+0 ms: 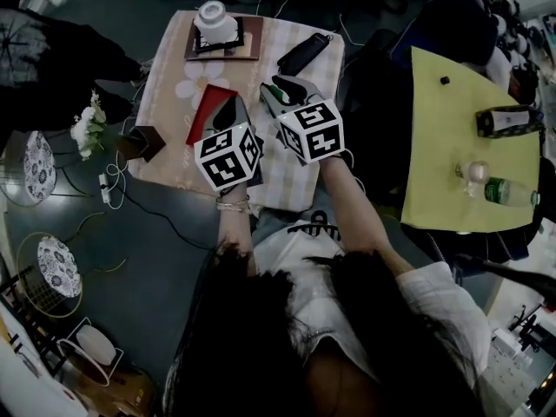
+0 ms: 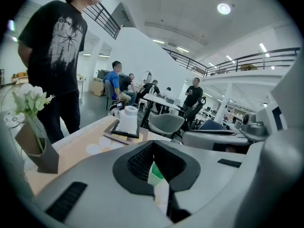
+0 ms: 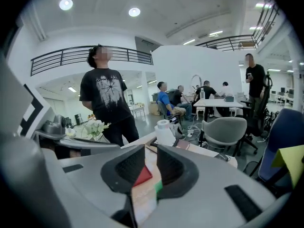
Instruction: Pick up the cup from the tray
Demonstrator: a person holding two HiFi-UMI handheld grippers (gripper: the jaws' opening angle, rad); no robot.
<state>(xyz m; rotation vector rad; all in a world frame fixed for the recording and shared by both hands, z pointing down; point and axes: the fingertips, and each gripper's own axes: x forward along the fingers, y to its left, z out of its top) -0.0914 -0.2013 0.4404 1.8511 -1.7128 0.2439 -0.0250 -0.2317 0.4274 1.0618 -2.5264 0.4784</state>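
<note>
Both slightly spread, left gripper [image 1: 231, 109] and right gripper [image 1: 280, 90] hover, cup [image 1: 214, 17] beyond red card [image 1: 206, 113].

The person wears a white short-sleeved top [image 1: 434, 307], has long dark hair [image 1: 261, 337], and has a thin beaded bracelet [image 1: 233, 204] on the left wrist. The left gripper [image 1: 229, 111] and the right gripper [image 1: 285, 89] have smooth pale grey shells. Each carries a white cube with black square markers, the left cube [image 1: 228, 156] and the right cube [image 1: 311, 130]. In the gripper views, the jaws are lined with black ribbed pads [image 3: 130, 165] set in a dark rounded collar, and black slots are cut into the grey casing.
</note>
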